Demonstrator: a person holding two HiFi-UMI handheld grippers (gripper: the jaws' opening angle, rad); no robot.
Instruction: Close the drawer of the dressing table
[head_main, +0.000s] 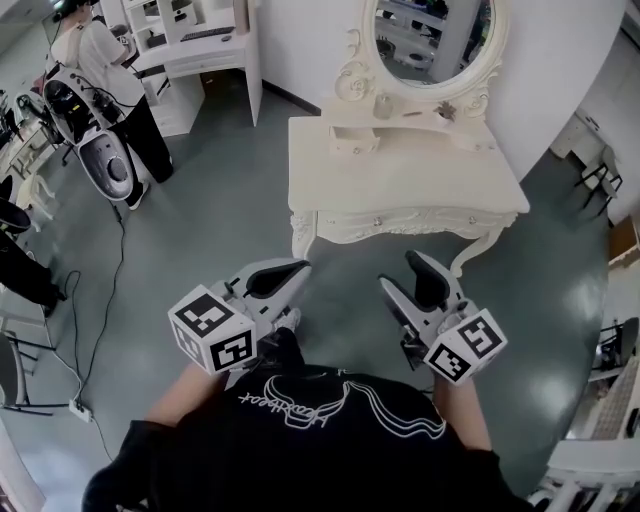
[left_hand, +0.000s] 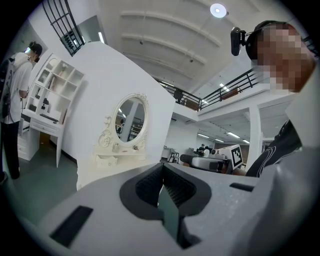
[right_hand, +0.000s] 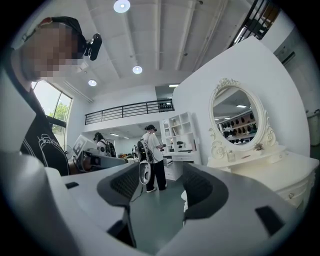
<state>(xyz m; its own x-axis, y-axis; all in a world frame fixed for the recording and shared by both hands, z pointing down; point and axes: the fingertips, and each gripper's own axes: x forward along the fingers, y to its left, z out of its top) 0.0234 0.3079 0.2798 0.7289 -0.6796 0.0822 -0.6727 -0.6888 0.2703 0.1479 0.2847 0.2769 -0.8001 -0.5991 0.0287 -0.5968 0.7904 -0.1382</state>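
Head view: the dressing table (head_main: 320, 150) is seen against the wall, with its drawer (head_main: 400, 220) under the tabletop's front edge. Both grippers are held level before it, not touching. The left gripper (head_main: 298, 268) is clenched on nothing. The right gripper (head_main: 400, 272) is spread, with nothing between its jaws.

Person (head_main: 105, 70) standing at white shelf desk (head_main: 205, 55) top left; cable (head_main: 121, 245) runs across grey floor (head_main: 220, 200) to power strip (head_main: 80, 410).
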